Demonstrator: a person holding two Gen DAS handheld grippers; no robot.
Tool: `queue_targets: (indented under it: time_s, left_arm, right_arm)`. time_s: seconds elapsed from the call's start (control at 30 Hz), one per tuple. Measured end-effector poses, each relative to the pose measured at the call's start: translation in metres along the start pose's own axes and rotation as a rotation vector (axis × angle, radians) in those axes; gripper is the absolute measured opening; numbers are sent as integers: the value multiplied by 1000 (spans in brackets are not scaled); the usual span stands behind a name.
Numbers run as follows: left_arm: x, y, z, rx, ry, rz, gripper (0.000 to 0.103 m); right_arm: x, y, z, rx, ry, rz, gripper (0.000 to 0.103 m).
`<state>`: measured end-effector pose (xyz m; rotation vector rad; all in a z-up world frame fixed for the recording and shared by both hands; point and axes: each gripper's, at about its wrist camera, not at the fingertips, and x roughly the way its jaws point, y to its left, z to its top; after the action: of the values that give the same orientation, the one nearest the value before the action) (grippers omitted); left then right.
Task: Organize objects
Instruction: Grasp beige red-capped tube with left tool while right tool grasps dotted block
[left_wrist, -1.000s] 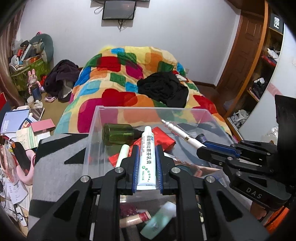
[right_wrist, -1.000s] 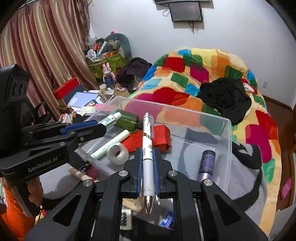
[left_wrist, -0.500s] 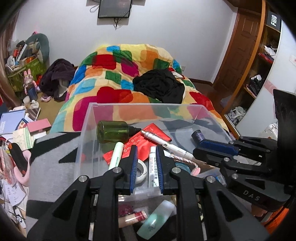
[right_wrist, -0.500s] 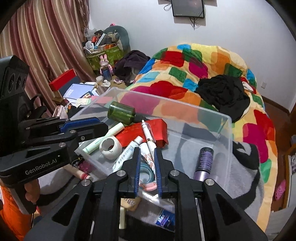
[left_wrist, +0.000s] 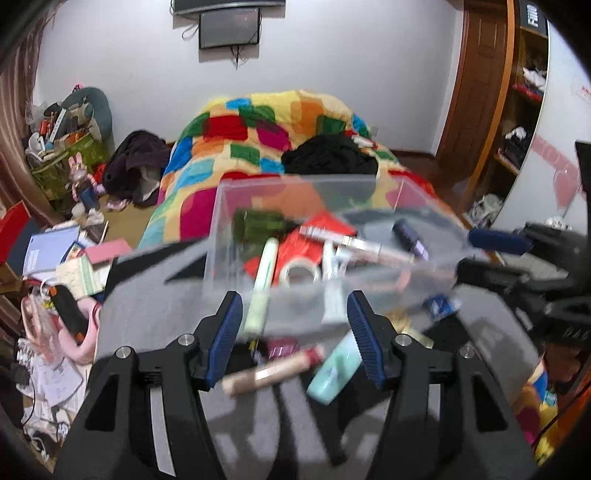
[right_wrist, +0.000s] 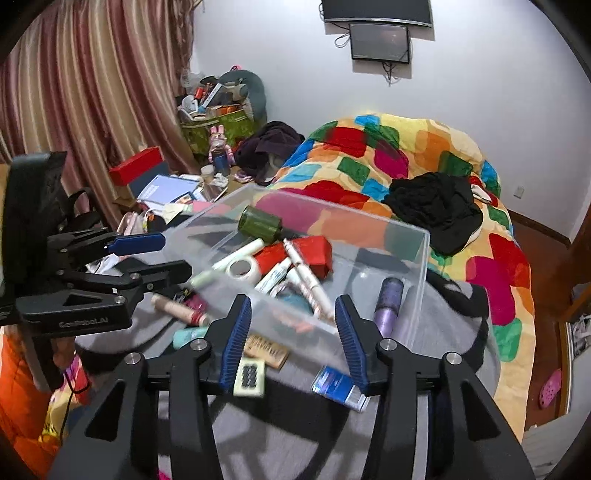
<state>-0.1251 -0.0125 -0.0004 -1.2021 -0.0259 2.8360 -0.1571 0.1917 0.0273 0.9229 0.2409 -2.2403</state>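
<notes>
Clear plastic bin (right_wrist: 417, 258) on grey blanket (right_wrist: 461, 354) on bed. White pen (right_wrist: 306, 273) lies flat inside, long axis slanting from red packet (right_wrist: 314, 251) toward near wall; white tube (right_wrist: 275, 275) beside it, roughly parallel. A second ago each was clamped in fingers. Now left gripper (left_wrist: 295, 332) and right gripper (right_wrist: 293, 332) opening, fingers apart, nothing between.

Each hand-held gripper (right_wrist: 293, 334) is black with ribbed blue pads (right_wrist: 236, 338) (silver screws at the joints).
</notes>
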Motion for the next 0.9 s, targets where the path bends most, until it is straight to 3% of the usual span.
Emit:
queue_targets:
  time_s: [0.2, 0.47, 0.6, 0.63, 0.7, 0.9]
  left_arm:
    - [14, 15, -27, 0, 83, -1, 59]
    - [49, 27, -36, -13, 184, -75, 59]
    - [47, 24, -43, 2, 186, -92, 57]
    - [45, 24, -45, 6, 177, -83, 55]
    - [41, 23, -48, 8, 164, -68, 45]
    - [26, 15, -57, 1, 164, -95, 19]
  right_arm:
    - [5, 13, -22, -12, 46, 39, 46]
    - [35, 20, -47, 15, 144, 75, 46]
    - [51, 18, -50, 39, 178, 71, 45]
    - [53, 18, -51, 47, 179, 69, 42]
    - [57, 17, -53, 53, 187, 70, 27]
    - [53, 19, -57, 51, 164, 54, 22]
